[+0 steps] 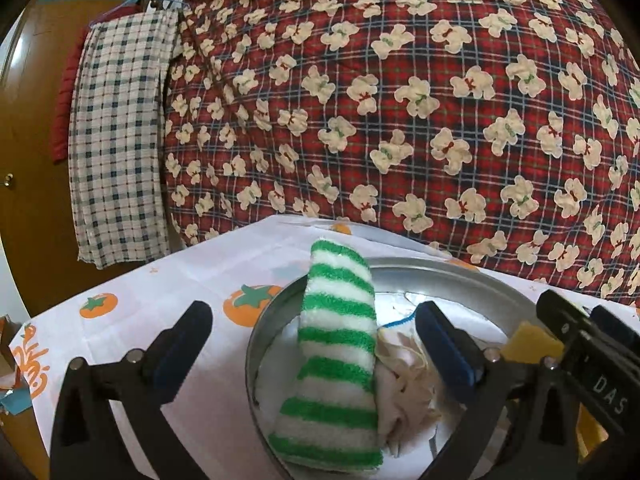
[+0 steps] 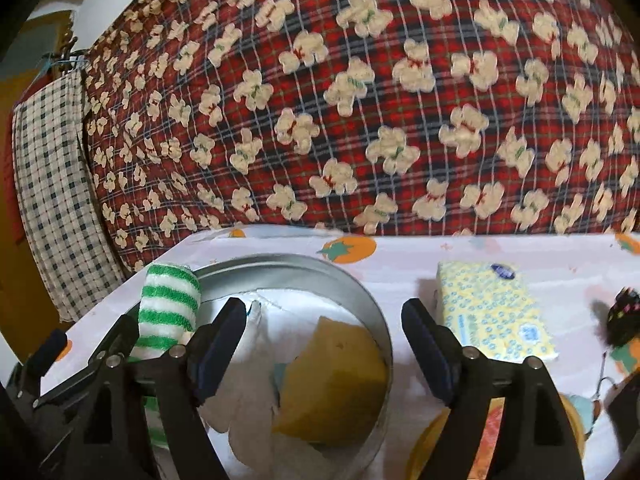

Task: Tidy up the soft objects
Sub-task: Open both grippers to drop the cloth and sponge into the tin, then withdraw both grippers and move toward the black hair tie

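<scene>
Left gripper [image 1: 316,344] jaws wide open, green-and-white striped terry cloth [image 1: 336,344] lying free between them, propped on rim of round metal tin [image 1: 460,276]. Right gripper [image 2: 324,344] jaws open, empty, above yellow sponge [image 2: 332,384] and crumpled white cloth [image 2: 248,412] inside tin. Yellow tissue pack [image 2: 492,316] beside tin on tomato-print surface [image 2: 400,264].
</scene>
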